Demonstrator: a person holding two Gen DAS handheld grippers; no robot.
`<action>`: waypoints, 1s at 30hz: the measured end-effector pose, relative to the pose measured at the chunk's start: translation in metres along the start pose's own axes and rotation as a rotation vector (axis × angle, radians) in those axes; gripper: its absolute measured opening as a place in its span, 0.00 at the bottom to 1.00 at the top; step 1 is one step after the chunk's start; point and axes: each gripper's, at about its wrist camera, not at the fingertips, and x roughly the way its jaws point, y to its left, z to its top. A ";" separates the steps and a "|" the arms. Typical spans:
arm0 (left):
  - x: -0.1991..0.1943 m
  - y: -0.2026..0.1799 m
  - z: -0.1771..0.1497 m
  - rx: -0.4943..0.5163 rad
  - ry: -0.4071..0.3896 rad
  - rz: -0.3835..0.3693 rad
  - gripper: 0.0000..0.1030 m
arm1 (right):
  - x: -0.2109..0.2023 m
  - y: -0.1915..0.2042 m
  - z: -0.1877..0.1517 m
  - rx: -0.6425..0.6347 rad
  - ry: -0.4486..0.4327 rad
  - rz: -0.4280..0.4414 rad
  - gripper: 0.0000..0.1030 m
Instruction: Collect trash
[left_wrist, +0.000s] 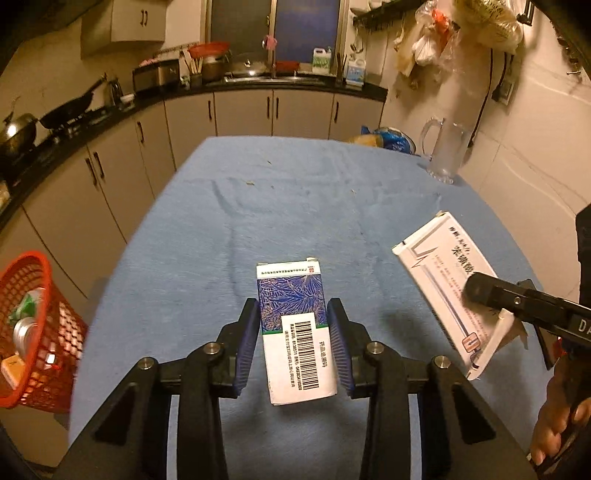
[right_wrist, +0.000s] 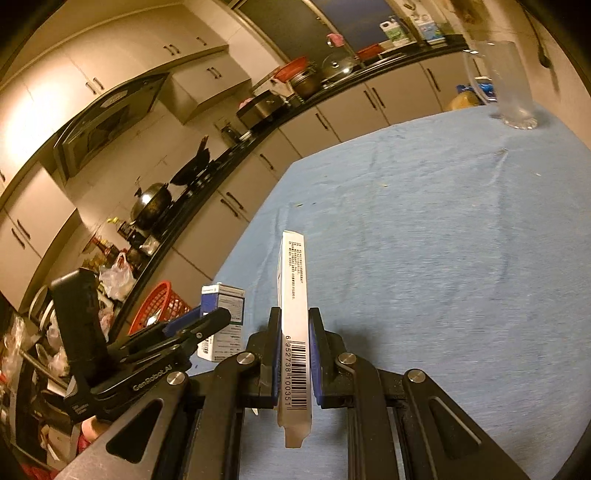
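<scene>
table (left_wrist: 295, 206): blue cloth, near edge cut off | red basket (left_wrist: 33, 332) beside it: contents blurred | right gripper (right_wrist: 293, 354): clamped on flat white box (right_wrist: 294, 314) (edge-on, front hidden) | left gripper (left_wrist: 293, 332): pads grip patterned carton (left_wrist: 295, 332) above the cloth

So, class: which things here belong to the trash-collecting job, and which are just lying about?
Job: blue-patterned medicine box in left tongs; flat white medicine box in right tongs; red mesh basket.

Lying about: glass mug, wok, blue tablecloth.
</scene>
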 end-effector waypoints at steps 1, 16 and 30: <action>-0.005 0.003 -0.001 -0.001 -0.009 0.006 0.35 | 0.002 0.004 0.000 -0.003 0.002 0.003 0.14; -0.062 0.083 -0.012 -0.110 -0.105 0.090 0.35 | 0.040 0.076 -0.007 -0.096 0.057 0.083 0.14; -0.085 0.151 -0.010 -0.210 -0.111 0.061 0.36 | 0.054 0.134 -0.007 -0.189 0.100 0.109 0.14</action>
